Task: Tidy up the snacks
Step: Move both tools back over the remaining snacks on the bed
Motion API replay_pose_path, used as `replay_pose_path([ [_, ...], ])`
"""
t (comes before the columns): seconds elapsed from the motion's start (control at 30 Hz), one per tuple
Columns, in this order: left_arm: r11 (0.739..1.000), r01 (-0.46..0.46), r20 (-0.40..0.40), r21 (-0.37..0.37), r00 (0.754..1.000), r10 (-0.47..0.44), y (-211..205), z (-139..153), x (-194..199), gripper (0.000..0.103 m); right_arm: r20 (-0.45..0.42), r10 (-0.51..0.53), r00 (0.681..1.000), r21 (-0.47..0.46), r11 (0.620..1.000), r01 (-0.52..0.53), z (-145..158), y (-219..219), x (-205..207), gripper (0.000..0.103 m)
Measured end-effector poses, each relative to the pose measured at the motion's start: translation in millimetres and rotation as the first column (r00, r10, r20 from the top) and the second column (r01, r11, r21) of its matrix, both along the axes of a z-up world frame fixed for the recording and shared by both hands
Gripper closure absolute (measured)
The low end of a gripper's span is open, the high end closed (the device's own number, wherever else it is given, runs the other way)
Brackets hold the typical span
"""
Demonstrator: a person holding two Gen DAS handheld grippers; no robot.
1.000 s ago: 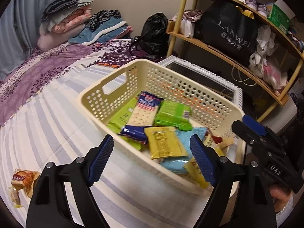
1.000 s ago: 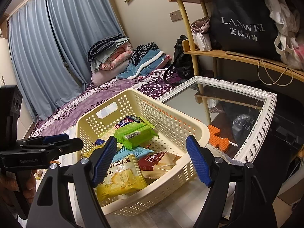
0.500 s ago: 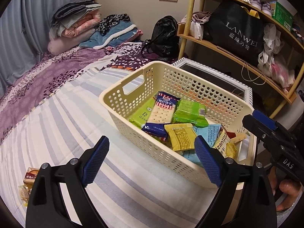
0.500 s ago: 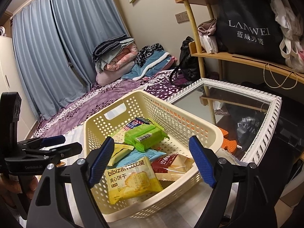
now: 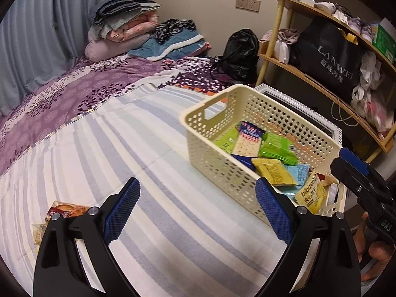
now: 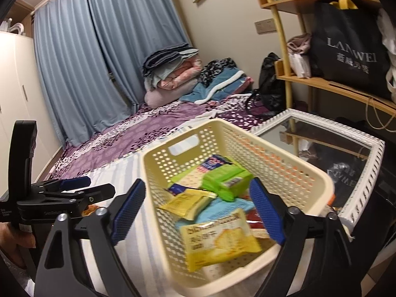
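Observation:
A cream perforated basket (image 5: 222, 168) stands on the striped bedcover, holding several snack packets: a green one (image 5: 274, 146), a yellow one (image 5: 272, 170) and a yellow "bibizan" bag (image 5: 310, 193). My left gripper (image 5: 198, 208) stands wide open over bare bedcover, left of the basket, holding nothing. A loose orange-and-red snack packet (image 5: 65, 210) lies on the bed by its left finger. My right gripper (image 6: 196, 210) hovers at the basket's (image 6: 160, 210) near end, its jaws opening, with the bibizan bag (image 6: 217, 240) seen between them but not gripped. The left gripper's fingers (image 6: 74, 190) show at that view's left.
A white-framed mirror (image 6: 321, 153) lies beyond the basket's right side. A wooden shelf carries a black bag (image 5: 329, 59). A black backpack (image 5: 237, 54) and folded blankets (image 5: 123, 32) sit at the bed's far end. Blue curtains (image 6: 74, 61) hang behind. A hand (image 5: 376, 255) holds the right gripper.
Both grippers drew back from the basket and their jaws widened. The left one swung leftward, so the basket now sits at its right and more bedcover shows.

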State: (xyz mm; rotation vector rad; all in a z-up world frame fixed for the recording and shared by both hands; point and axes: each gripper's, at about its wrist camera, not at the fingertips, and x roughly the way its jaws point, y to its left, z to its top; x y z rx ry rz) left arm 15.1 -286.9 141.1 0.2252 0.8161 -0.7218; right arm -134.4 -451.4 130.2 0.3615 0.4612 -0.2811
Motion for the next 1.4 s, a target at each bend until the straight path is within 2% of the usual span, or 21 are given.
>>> replay_pose_path([
  [0.43,0.992,-0.121,-0.020,-0.023,0.993,0.120,62.1,-5.1,21.6,0.005,-0.026,0.156,0.987,-0.051,0.986,-0.157,4.1,59.3,30.8,0.015],
  [0.67,0.982,-0.187,-0.035,-0.030,0.982,0.186,97.6,-10.3,31.8,0.005,-0.063,0.262,0.963,-0.059,0.962,-0.266,-2.5,95.5,49.5,0.015],
  [0.97,0.956,-0.294,-0.045,-0.007,0.955,0.293,148.7,-24.1,47.1,0.005,-0.140,0.376,0.916,-0.036,0.923,-0.384,-24.8,138.1,73.4,0.015],
  [1.4,0.896,-0.444,-0.091,0.020,0.891,0.444,230.7,-53.1,71.4,0.005,-0.223,0.449,0.865,0.002,0.888,-0.460,-49.8,168.2,101.3,0.015],
])
